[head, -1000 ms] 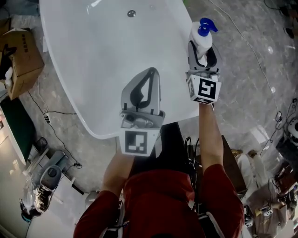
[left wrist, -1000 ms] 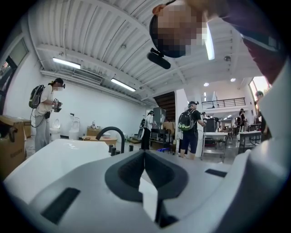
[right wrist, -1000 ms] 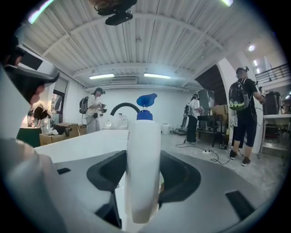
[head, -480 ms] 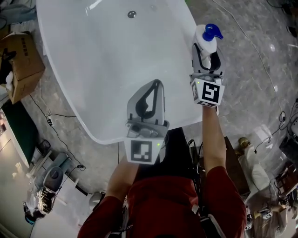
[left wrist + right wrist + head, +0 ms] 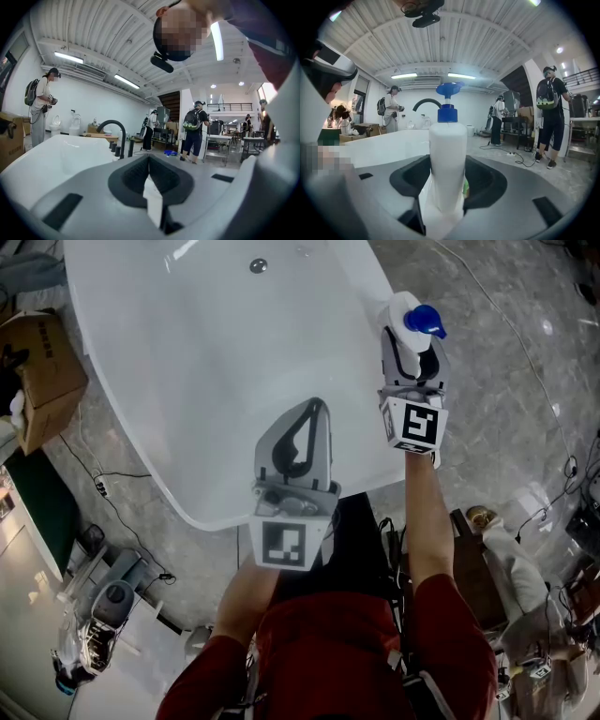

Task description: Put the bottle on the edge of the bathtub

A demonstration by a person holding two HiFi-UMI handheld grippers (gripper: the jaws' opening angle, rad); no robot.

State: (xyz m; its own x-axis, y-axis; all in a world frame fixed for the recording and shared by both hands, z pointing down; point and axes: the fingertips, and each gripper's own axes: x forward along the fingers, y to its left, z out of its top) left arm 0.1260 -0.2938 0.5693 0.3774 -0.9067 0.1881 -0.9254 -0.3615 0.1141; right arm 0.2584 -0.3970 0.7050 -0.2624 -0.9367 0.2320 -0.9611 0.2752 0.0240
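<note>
A white bottle (image 5: pixel 397 313) with a blue pump head (image 5: pixel 426 321) stands upright between the jaws of my right gripper (image 5: pixel 411 338), which is shut on its body. It is held over the right rim of the white bathtub (image 5: pixel 187 381). In the right gripper view the bottle (image 5: pixel 447 154) fills the gap between the dark pads, with the tub's rim (image 5: pixel 379 143) behind and to the left. My left gripper (image 5: pixel 312 409) hovers over the tub's near end, shut with nothing in it. In the left gripper view its jaws meet at the tip (image 5: pixel 149 157).
A drain (image 5: pixel 258 266) sits at the tub's far end and a black faucet (image 5: pixel 112 130) rises from its rim. A cardboard box (image 5: pixel 42 362), cables (image 5: pixel 112 488) and equipment (image 5: pixel 103 601) lie on the marble floor to the left. Several people stand in the background.
The right gripper with the bottle has shifted slightly but stays at the tub's right rim. The left gripper has drifted a little to the right, still shut.
</note>
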